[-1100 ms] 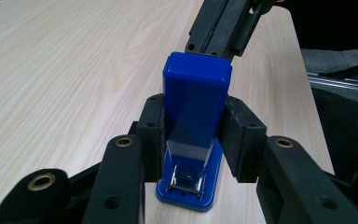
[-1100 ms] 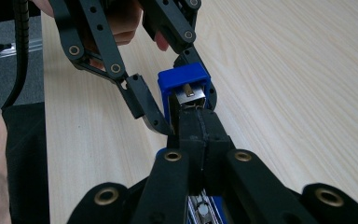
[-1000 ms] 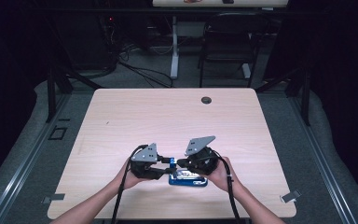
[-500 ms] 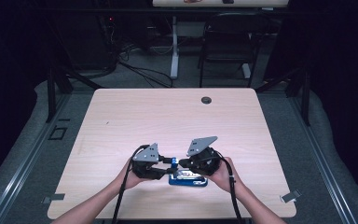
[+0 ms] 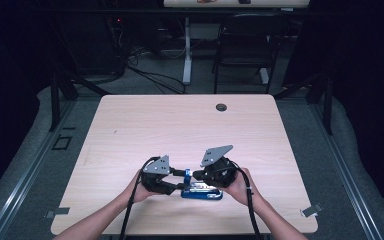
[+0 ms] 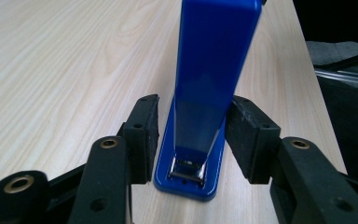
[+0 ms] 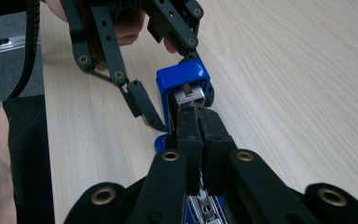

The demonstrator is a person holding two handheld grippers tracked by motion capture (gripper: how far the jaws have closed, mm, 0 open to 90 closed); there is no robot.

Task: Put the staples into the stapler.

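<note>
At left, our left gripper (image 6: 191,140) has just been opening its jaws; the blue stapler (image 6: 205,93) stands between them, pads just clear. It lies lengthwise across the table's (image 5: 180,125) near edge. Our right gripper (image 7: 198,122), pressed shut, rests inside its opened magazine.

Both grippers are showing black bodies. Left gripper (image 5: 179,176) is carrying a grey three-cornered plate at twelve o'clock; right gripper (image 5: 192,174) likewise. Black cables are trailing toward six o'clock. Brass-ringed pivot holes are showing on black jaw links. Forearms are appearing bare, no sleeves showing.
</note>
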